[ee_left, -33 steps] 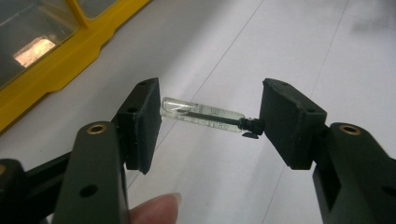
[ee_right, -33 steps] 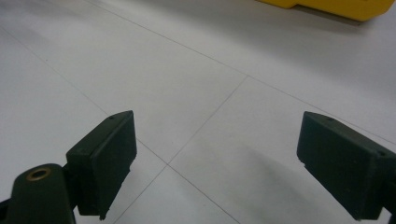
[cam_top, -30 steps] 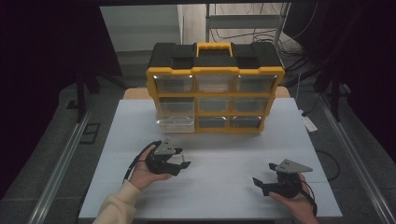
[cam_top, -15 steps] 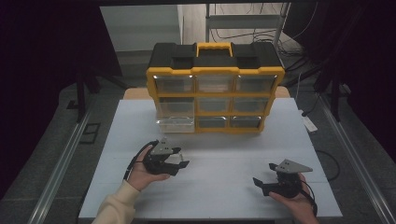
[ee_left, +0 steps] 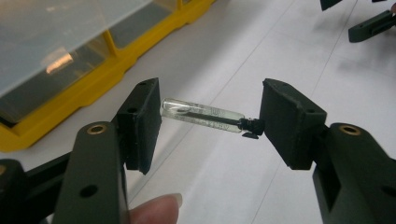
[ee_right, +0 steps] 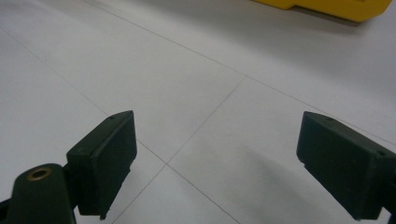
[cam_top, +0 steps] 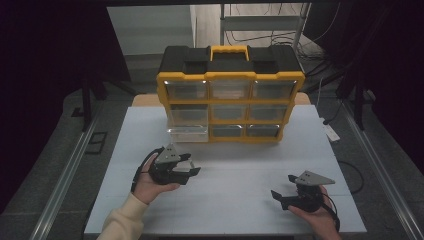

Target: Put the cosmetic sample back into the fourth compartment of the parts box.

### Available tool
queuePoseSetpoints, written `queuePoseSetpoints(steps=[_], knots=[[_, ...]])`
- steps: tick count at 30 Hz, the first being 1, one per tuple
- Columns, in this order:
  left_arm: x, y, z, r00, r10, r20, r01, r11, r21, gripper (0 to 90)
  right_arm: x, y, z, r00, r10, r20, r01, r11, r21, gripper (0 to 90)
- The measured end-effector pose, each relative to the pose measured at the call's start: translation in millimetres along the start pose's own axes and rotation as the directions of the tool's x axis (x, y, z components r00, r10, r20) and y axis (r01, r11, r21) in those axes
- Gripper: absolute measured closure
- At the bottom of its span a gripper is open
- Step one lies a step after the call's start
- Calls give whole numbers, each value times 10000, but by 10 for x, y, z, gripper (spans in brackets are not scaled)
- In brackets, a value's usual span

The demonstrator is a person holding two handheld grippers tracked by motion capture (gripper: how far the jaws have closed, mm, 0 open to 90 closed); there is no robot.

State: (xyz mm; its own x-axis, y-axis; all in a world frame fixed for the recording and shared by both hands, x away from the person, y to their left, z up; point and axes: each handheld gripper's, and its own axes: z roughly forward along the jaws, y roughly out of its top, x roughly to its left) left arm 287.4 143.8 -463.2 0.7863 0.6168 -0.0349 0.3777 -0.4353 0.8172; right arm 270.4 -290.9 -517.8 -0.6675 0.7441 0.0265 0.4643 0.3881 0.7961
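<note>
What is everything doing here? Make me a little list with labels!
held thing: small clear glass vial with a black cap, lying crosswise, clamped end to end
left gripper: shut on the vial, above the table
right gripper: open, nothing between its jaws
storage box: yellow and black plastic organizer with clear drawers, at the table's far side
open drawer: clear plastic bottom-left drawer, pulled out
table: white table

A small clear glass vial (ee_left: 201, 114) with a black cap is held level, lengthwise, above the white table.
</note>
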Motion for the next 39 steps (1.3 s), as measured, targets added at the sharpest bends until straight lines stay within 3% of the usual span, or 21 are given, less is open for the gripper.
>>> queuePoseSetpoints(steps=[22, 32, 39], knots=[[-58, 216, -276, 9998, -158, -124, 144, 9942, -1062, 401, -1, -1, 3, 10000, 0, -1, 0, 10000, -8, 130], [-51, 442, -404, 9993, -308, -205, 270, 9859, -1653, 401, -10, -6, -3, 10000, 64, 63, -63, 10000, -50, 130], [-34, 558, -476, 9994, -281, -202, 242, 9847, -1723, 401, -6, -6, -3, 9999, 87, 67, -87, 10000, -21, 130]])
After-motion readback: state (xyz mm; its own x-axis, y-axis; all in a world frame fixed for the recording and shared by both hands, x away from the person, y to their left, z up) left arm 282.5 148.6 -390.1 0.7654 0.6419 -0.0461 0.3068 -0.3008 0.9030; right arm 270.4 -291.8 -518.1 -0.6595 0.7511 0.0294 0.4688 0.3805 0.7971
